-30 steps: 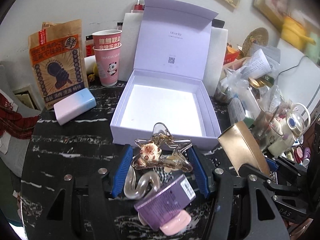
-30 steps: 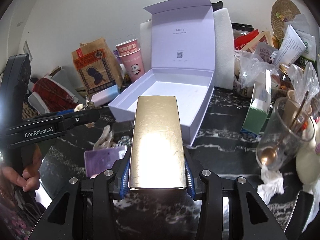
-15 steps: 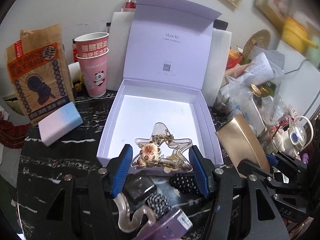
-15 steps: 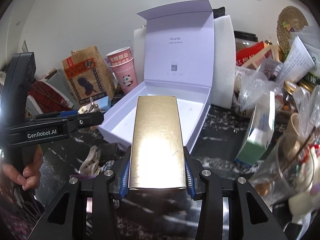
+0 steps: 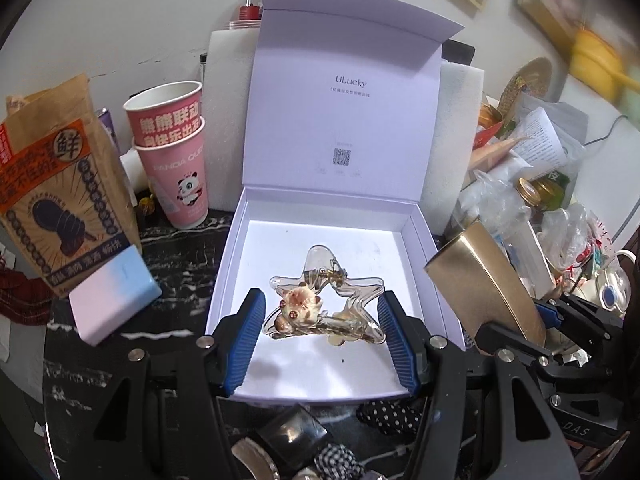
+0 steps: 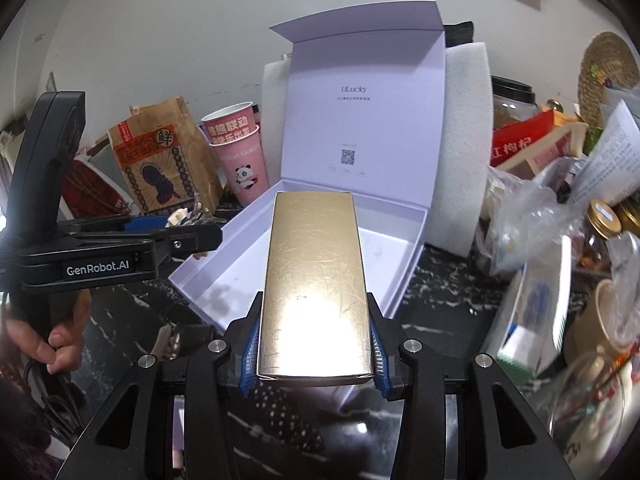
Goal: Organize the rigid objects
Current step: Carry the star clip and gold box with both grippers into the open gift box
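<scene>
Resting between pads: star clip

Left gripper: black frame, ribbed blue pads, silver screws; white "GenRobot.AI" marking showed at left of right wrist view. Right gripper: matching black, blue pads, silver screws.

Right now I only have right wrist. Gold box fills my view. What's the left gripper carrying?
Observer: left gripper is shut on a clear star-shaped hair clip.
Operator: Where is it relative to the lavender box?
Observer: Over the lavender box, above the front of its white floor.
Operator: Anything inside already?
Observer: Nothing I can see. The floor around the clip looks bare; the gold box is in the right gripper.
</scene>
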